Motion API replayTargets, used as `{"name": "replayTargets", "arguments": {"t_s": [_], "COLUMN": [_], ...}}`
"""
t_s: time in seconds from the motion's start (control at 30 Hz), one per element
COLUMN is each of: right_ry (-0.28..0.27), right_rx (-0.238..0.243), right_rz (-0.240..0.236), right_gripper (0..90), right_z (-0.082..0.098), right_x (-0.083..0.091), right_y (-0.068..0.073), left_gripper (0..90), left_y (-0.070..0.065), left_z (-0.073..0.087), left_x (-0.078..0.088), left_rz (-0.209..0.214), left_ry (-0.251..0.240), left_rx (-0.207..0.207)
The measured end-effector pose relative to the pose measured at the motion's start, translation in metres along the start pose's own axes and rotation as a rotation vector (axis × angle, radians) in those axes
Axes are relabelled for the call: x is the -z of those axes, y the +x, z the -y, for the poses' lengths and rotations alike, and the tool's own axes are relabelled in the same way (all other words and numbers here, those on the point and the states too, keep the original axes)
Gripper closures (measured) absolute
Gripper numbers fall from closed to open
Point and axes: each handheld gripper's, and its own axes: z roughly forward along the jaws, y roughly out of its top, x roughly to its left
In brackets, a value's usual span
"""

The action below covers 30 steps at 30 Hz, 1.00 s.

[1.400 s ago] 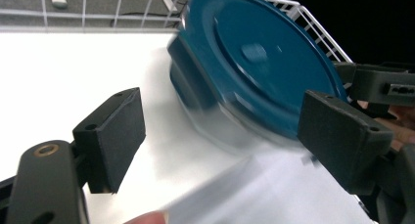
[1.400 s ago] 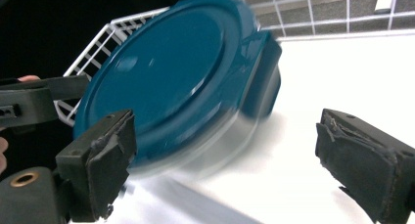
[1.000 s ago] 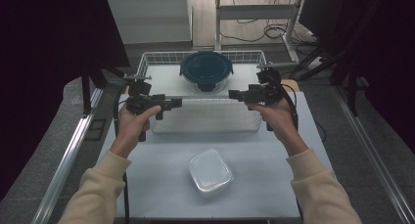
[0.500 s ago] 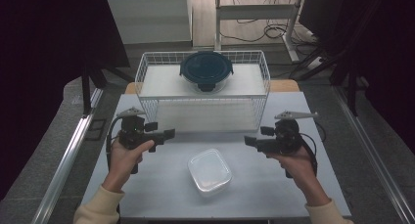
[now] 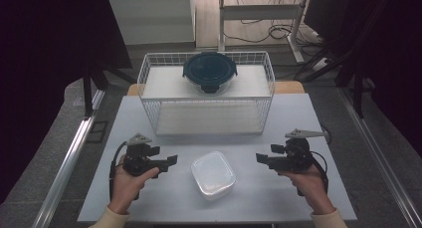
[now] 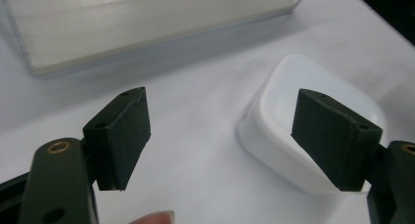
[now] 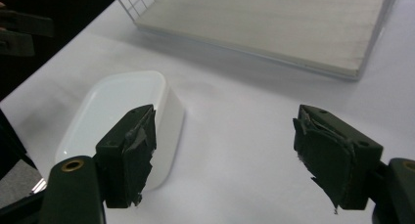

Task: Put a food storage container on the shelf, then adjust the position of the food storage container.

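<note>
A small white lidded plastic box lies on the white table near its front edge. My left gripper hovers low just to its left and points at it, jaws open and empty. In the left gripper view the box lies beyond the right jaw of that gripper. My right gripper is to the box's right and points left, open. Its jaws have just been closing, with nothing between them. In the right gripper view the box lies behind the left jaw of that gripper.
A white wire rack stands across the back of the table, its pale wooden base close ahead of both grippers. A round container with a dark blue lid sits on the rack's top shelf. Dark floor surrounds the table.
Both hands have come down and back from the rack's top corners to low over the table, one on each side of the white box.
</note>
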Motion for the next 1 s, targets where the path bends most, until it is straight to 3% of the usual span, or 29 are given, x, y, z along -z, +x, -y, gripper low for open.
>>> {"name": "replayTargets", "arguments": {"t_s": [0.17, 0.53, 0.77, 1.0], "right_ry": [0.018, 0.028, 0.047, 0.046], "right_rx": [0.000, 0.008, 0.003, -0.008], "right_rz": [0.019, 0.032, 0.045, 0.048], "right_gripper": [24.3, 25.9, 26.4, 26.7], "right_z": [0.008, 0.017, 0.024, 0.028], "right_x": [-0.002, -0.002, -0.002, 0.002], "right_y": [-0.003, -0.006, -0.007, -0.008], "left_gripper": [23.5, 25.8, 29.4, 40.0], "left_y": [0.003, 0.000, -0.005, -0.012], "left_z": [0.009, 0.015, 0.022, 0.031], "left_x": [0.004, 0.009, 0.002, -0.006], "left_rz": [-0.022, -0.018, -0.024, -0.024], "left_ry": [0.001, 0.000, 0.045, 0.089], "left_rx": [-0.009, -0.008, -0.002, -0.007]}}
